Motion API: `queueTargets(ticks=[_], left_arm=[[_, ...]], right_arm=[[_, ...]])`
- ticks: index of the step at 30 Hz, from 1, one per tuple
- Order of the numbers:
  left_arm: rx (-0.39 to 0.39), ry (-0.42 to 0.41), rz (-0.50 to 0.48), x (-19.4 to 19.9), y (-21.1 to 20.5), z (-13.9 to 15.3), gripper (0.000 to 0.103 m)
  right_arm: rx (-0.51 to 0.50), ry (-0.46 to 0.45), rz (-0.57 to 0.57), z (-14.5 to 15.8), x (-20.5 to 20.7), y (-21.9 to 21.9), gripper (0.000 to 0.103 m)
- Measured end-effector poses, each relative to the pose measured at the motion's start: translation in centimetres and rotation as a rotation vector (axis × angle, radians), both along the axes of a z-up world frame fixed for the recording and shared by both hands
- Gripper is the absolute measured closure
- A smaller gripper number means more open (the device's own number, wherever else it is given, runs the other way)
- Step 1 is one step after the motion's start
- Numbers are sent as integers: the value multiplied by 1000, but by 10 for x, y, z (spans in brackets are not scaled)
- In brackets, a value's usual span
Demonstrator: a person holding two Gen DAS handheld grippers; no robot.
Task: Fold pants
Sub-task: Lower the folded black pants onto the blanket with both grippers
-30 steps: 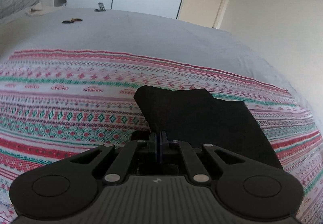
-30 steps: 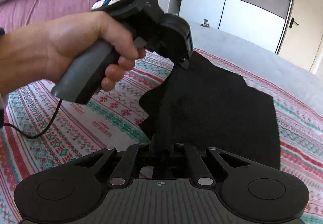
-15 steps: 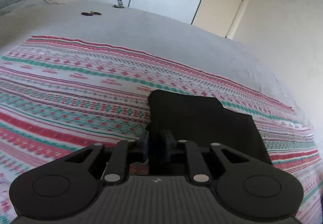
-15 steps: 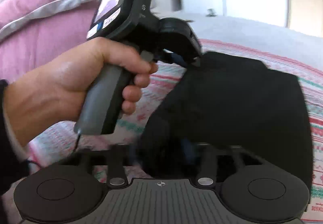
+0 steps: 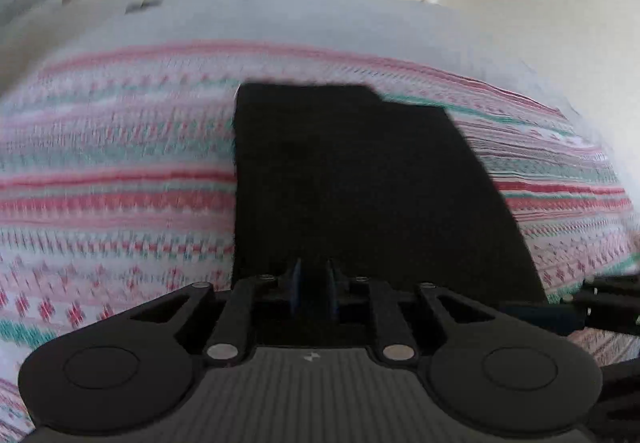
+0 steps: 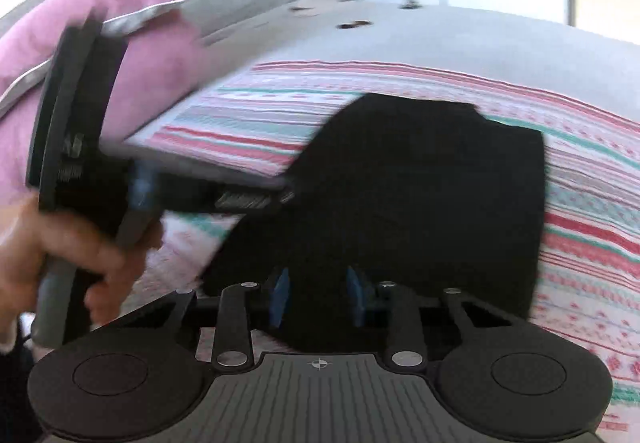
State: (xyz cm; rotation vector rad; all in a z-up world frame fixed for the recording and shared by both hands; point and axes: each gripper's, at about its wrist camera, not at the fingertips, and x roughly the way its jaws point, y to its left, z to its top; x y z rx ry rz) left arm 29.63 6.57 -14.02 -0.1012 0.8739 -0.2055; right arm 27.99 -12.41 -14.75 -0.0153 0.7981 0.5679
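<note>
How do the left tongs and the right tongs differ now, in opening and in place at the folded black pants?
Opening: the left tongs show only a narrow gap between blue pads, and whether they pinch cloth is unclear; the right tongs gape wide, open. Place: the left tongs are at the left edge of the folded black pants, the right tongs toward the near right corner. Shared: both point across the pants.

Left gripper (image 5: 312, 289) held low, blue-padded fingers slightly parted, level and pointing forward. Right gripper (image 6: 318, 297) alongside, fingers wider apart. Person's left hand (image 6: 60, 263) wrapped round its grey handle, blurred.
</note>
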Motion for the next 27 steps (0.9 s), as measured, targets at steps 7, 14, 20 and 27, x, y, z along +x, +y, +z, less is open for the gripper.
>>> queueTargets(ticks=[7,14,20,27], left_arm=[[35,4,48,7,13,1,103],[-27,-43,104,11,32,11,87],[-79,-59,153,27,40,7,39],[-149,-7,127,36,32,-12,49]], right_arm=[[-8,167,-43,-37,23,5,70],[88,145,-64,-16,33,-3,68],[150,69,-314,-2,65,-70,66],[317,184,-389,-34,93,-108,64]])
